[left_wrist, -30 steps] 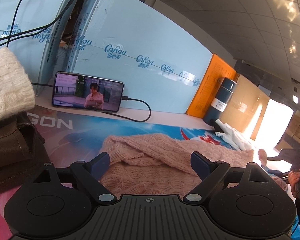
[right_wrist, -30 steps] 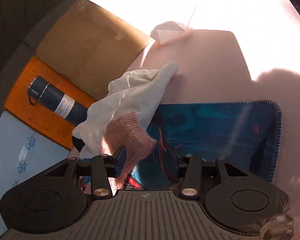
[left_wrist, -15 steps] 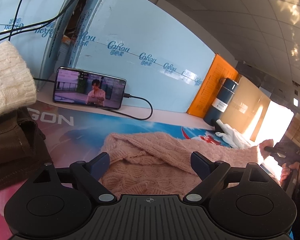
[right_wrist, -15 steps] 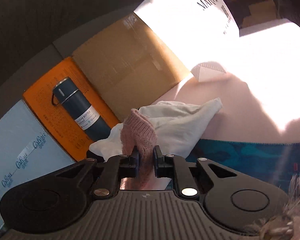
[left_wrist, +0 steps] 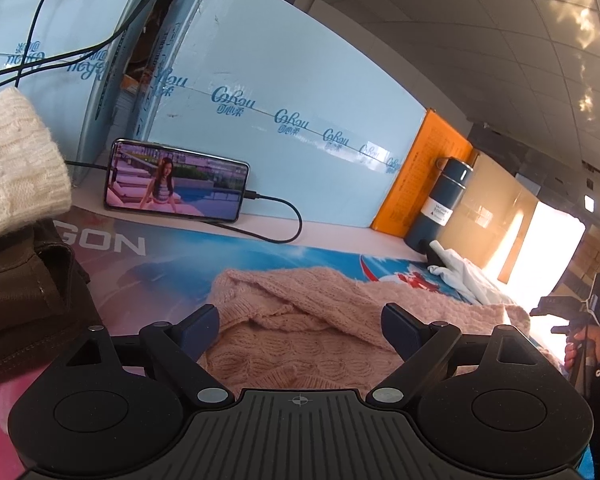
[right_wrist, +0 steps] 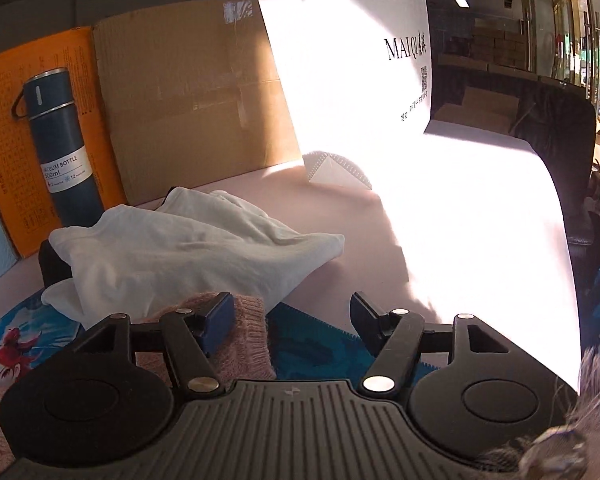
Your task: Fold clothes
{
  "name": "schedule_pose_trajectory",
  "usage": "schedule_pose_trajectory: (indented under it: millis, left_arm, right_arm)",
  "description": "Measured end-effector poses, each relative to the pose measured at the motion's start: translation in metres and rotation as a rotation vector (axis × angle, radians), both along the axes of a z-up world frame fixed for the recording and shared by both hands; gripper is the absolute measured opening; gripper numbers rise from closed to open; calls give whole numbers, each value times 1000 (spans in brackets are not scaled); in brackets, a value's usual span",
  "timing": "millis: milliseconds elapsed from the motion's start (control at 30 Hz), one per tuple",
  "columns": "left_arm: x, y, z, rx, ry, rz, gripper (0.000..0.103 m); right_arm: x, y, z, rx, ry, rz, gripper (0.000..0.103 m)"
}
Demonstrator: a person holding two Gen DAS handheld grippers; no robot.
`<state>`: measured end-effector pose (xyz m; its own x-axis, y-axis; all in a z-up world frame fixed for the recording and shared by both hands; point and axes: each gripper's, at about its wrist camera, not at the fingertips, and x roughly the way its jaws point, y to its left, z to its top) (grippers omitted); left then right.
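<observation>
The pink knit sweater lies rumpled mid-worktop on the printed mat, both the left claw and right claw spread and released, so folding seems between grips; next, pinch the sleeve cuff.

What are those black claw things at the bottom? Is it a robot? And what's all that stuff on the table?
No robot: a person holds two tools, each with a camera looking along its fingers. One picture comes from the left gripper, the other from the right gripper. Both are open and hold nothing. A fluffy pink knitted sweater lies on a colourful printed mat, waiting to be folded; its cuff sits by the right gripper. Nearby are a crumpled white cloth, a dark blue vacuum bottle, and a phone playing a video.
</observation>
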<state>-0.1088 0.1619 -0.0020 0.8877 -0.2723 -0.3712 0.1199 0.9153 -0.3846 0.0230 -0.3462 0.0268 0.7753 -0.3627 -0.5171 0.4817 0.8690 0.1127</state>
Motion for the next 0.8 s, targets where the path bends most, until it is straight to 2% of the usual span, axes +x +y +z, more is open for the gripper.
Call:
schedule_pose_trajectory:
  millis: [67, 167, 333, 467, 533, 600, 633, 733, 800]
  left_arm:
    - [0, -1, 0, 2, -2, -3, 91]
    - [0, -2, 0, 6, -4, -10, 91]
    - [-1, -3, 1, 7, -10, -15, 91]
    - [-2, -5, 1, 14, -15, -16, 91]
    - [-2, -6, 2, 18, -19, -19, 91]
    - [-3, -7, 3, 26, -26, -26, 92]
    - [-4, -9, 4, 35, -33, -35, 96]
    - [-9, -20, 12, 106, -71, -110, 98]
    - [-17, -34, 18, 202, -112, -180, 100]
  right_arm:
    - [-22, -5, 7, 39, -26, 30, 72]
    - [-54, -7, 9, 97, -8, 112, 75]
    - [-79, 9, -13, 2, 96, 133, 75]
    - [-84, 25, -28, -104, 145, 140, 76]
    - [-88, 25, -31, -147, 129, 102, 78]
    - [-97, 20, -30, -130, 102, 62, 78]
    - [-104, 19, -29, -125, 68, 67, 78]
    - [-131, 22, -22, -149, -63, 149, 79]
    - [-151, 31, -17, -191, -141, 289, 89]
